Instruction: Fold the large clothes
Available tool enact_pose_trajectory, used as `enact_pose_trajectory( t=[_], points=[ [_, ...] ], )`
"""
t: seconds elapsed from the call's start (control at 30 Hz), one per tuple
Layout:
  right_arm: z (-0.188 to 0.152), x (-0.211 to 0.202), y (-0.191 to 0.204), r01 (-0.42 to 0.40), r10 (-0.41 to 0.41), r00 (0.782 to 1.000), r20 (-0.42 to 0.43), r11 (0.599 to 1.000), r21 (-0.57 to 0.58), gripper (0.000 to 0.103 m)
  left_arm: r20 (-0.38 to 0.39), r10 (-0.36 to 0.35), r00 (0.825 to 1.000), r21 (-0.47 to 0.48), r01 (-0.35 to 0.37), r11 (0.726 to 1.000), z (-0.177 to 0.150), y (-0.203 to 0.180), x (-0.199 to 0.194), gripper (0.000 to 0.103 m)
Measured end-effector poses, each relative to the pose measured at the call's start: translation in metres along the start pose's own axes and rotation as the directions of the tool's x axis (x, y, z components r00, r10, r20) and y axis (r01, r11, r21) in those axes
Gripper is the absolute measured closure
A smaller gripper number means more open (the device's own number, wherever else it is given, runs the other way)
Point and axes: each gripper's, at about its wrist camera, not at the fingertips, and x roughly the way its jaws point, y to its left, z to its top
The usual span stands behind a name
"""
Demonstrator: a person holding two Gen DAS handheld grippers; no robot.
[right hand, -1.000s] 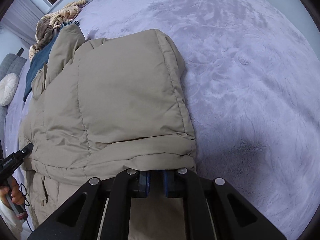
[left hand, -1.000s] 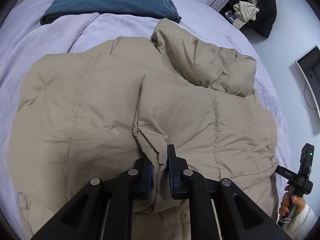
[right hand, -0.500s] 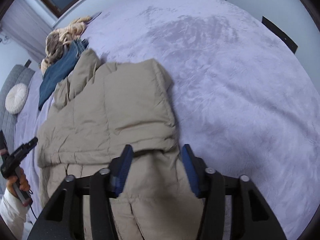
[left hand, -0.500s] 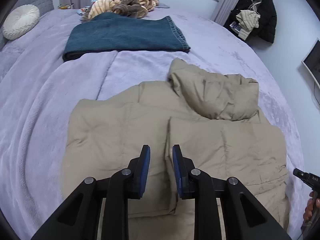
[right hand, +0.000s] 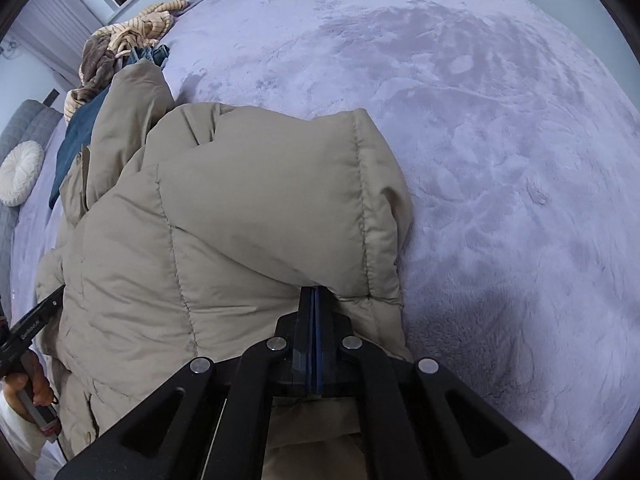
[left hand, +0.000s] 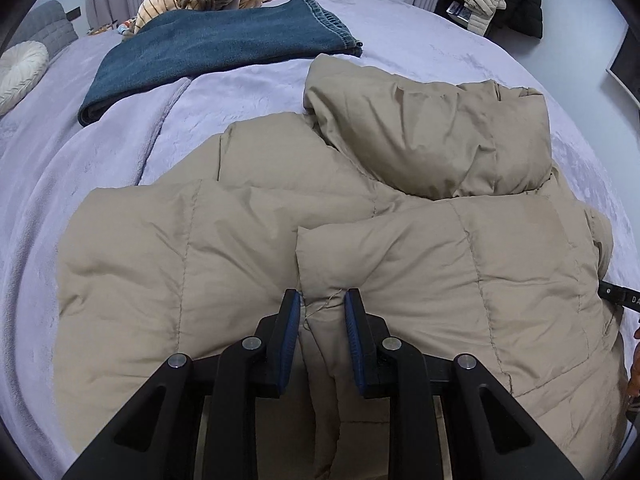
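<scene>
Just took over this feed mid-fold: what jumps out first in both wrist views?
A big tan puffer jacket fills the middle of the lavender bed. The left gripper is open astride its folded edge; the right gripper is shut at its hem. Folded jeans lie beyond the jacket.

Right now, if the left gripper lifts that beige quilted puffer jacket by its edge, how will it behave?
The beige quilted puffer jacket likely droops, not stiff: it creases around the left gripper. Probably light for its bulk, since the panels look puffy. The smooth shell may slip; the right gripper is pinching a thin fold.
</scene>
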Motion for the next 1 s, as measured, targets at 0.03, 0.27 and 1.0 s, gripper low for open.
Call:
enact_pose_trajectory(
  t=[0.03, 0.27, 1.0],
  points=[
    [-0.001, -0.002, 0.000, 0.002, -0.002, 1.000, 0.001, 1.000, -0.005, 0.103, -0.005, -0.002, 1.000, -0.013, 0.001, 1.000, 0.001, 0.001, -0.002, 0.078],
    [-0.010, -0.040, 0.003, 0.045, -0.045, 0.999, -0.001, 0.998, -0.031, 0.099, -0.028, 0.032, 0.999, -0.052, -0.034, 0.998, -0.010, 0.007, -0.043, 0.077],
    [-0.096, -0.119, -0.008, -0.010, 0.019, 0.988, -0.151, 0.998, 0.063, 0.085, -0.084, 0.069, 0.994, -0.205, -0.085, 0.975, -0.095, -0.004, -0.155, 0.000]
  ],
)
